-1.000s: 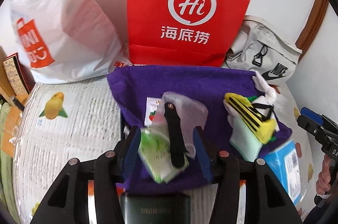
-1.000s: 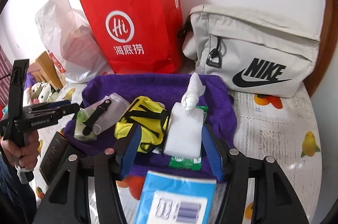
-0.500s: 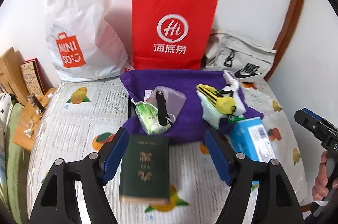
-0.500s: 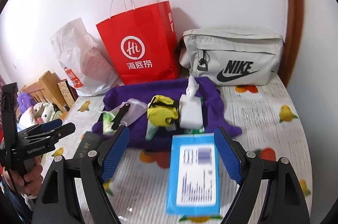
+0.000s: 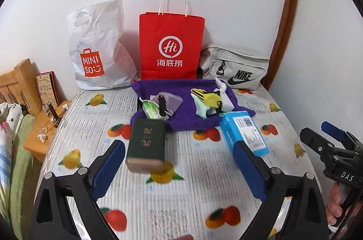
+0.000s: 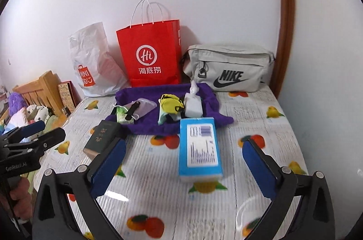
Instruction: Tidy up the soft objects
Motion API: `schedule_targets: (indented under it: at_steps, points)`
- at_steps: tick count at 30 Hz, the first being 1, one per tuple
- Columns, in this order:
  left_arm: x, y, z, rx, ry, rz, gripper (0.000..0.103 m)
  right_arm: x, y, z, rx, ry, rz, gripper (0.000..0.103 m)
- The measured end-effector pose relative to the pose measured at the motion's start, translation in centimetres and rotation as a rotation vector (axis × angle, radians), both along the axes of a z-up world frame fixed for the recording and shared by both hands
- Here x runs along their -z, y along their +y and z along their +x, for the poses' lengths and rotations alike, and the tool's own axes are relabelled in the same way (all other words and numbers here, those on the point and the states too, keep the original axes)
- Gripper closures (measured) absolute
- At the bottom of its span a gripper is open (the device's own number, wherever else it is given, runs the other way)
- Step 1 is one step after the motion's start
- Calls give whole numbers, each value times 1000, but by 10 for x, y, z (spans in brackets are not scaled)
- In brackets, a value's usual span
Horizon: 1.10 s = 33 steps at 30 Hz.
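Small soft items point(image 5: 208, 101) on purple towel point(image 5: 188, 120)

1. Bright, even, diffuse light in both views; source not visible.
2. Soft shadows on the wall behind the red bag point(image 5: 171, 45).
3. Heavy fisheye bend; black corners around the round frame.
4. Motion blur on the tabletop point(image 6: 158, 183) near the claws; blue box point(image 6: 199, 147) print smeared.
5. Dark smudge on the right view's wall.

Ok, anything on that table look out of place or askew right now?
Mostly tidy. The soft items sit in loose piles on the purple towel. The green book and blue box, both hard, lie off it on the tablecloth, the box skewed in the left view.
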<state>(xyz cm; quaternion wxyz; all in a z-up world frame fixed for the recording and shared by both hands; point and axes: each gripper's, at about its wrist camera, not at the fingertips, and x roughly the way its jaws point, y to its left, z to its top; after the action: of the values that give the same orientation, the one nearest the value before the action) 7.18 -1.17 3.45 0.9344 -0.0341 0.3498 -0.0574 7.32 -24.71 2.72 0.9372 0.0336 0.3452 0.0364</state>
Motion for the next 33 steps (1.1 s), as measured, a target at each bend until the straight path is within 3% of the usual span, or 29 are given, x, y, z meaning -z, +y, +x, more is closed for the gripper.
schedule_targets:
  at_steps: [13,33]
  points:
    - [2,-15,-70,-20,-43,38,3,-1,3,-76,3,-36,-5,1]
    - [-3,-14,-92,-43,-63,59,3,-5,7,-96,1,-46,-3,1]
